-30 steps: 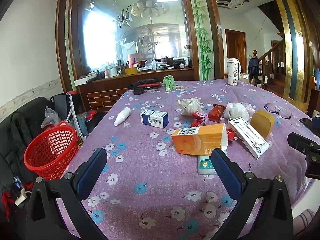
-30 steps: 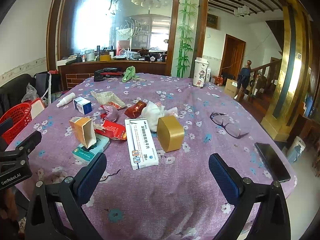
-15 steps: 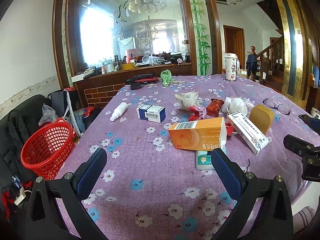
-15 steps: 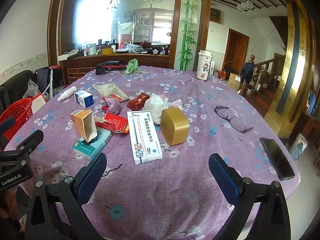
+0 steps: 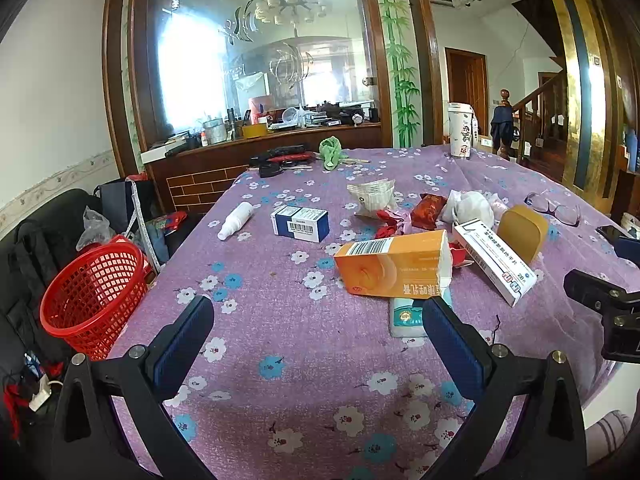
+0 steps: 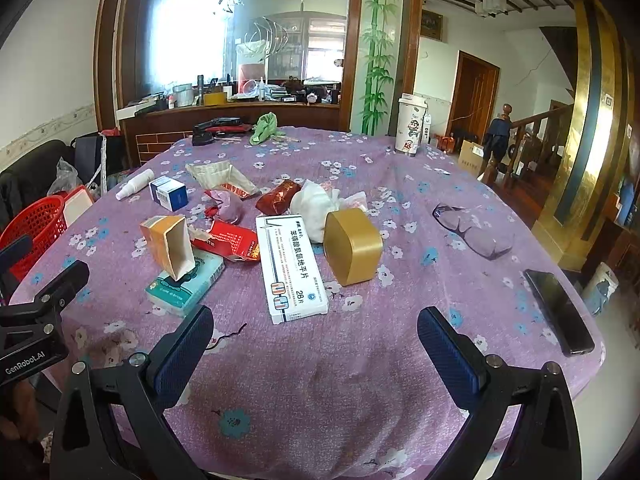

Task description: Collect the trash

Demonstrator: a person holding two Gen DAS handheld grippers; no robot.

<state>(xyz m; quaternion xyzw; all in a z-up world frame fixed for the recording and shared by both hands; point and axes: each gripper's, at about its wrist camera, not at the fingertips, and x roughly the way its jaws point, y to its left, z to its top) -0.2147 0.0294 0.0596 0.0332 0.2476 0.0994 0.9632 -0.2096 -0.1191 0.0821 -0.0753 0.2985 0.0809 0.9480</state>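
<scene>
I have the surface (image 5: pixel 280 320) under its purple flowered cloth filling both views, with the red basket (image 5: pixel 92 284) off its left edge, down beside a dark sofa. The trash sits mid-surface: an orange carton (image 5: pixel 394 266) lying on a teal tissue pack (image 6: pixel 186 282), a long white medicine box (image 6: pixel 290 264) right of it, touching a gold box (image 6: pixel 352 246) (glasses and a phone lie farther right). Beyond are a white crumpled wad (image 6: pixel 316 204), a blue-and-white box (image 5: pixel 301 223) and a small white bottle (image 5: pixel 236 220). My left gripper (image 5: pixel 318 338) and right gripper (image 6: pixel 316 338) both hover near the front edge, fingers spread wide, holding nothing
</scene>
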